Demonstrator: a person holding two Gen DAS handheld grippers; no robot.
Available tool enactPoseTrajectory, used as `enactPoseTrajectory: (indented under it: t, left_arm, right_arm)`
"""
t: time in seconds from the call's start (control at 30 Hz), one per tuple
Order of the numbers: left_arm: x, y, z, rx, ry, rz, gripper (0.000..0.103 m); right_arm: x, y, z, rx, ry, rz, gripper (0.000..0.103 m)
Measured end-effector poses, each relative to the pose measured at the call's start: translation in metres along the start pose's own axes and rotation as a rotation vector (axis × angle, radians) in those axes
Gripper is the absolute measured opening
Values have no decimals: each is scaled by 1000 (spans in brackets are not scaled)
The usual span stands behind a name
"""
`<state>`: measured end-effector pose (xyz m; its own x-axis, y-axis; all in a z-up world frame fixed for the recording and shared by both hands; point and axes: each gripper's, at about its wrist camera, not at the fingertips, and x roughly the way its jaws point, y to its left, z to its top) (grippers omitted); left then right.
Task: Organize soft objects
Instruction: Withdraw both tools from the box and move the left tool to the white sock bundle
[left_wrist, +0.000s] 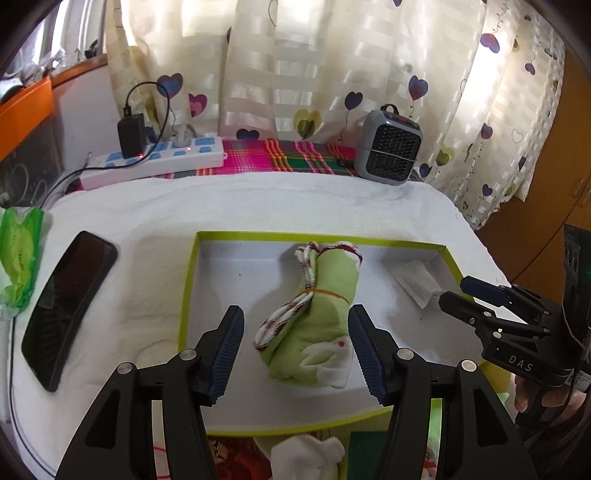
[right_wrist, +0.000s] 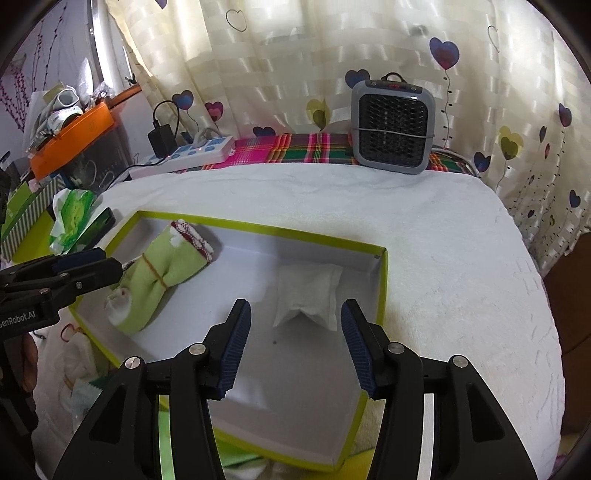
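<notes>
A green-and-white sock bundle (left_wrist: 319, 317) tied with a rubber band lies in a shallow white box with a lime-green rim (left_wrist: 258, 235). My left gripper (left_wrist: 295, 349) is open, its jaws standing either side of the bundle's near end without touching it. In the right wrist view the bundle (right_wrist: 157, 280) lies at the box's left, with a small white pouch (right_wrist: 308, 295) in the box's far right corner. My right gripper (right_wrist: 293, 345) is open and empty above the box floor, just in front of the pouch. A white sock (left_wrist: 306, 456) lies below the box's near edge.
The box sits on a white towel (right_wrist: 443, 258). A black phone (left_wrist: 68, 306) and a green tissue pack (left_wrist: 20, 254) lie to the left. A power strip (left_wrist: 155, 158) and a grey fan heater (right_wrist: 391, 127) stand at the back by the curtain.
</notes>
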<state>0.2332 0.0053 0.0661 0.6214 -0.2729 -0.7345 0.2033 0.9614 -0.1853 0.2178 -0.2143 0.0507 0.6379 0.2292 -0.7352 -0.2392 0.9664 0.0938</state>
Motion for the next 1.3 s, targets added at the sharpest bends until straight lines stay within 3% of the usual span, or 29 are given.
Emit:
enactPoseTrajectory:
  t: [0.77,0.9,1.3]
  left_arm:
    - [-65,16,-56,-42,-70,32,58]
    - [-73,15,-70,-1,-85,89,58]
    - [-81,24,-100,-37,-70,42,58]
  right_arm:
    - [-61,-9,-47,66,-85,-4,52]
    - [-70,-8,-58,61,-93,-13,52]
    - [-78,1,-85,47,-91,-10,52]
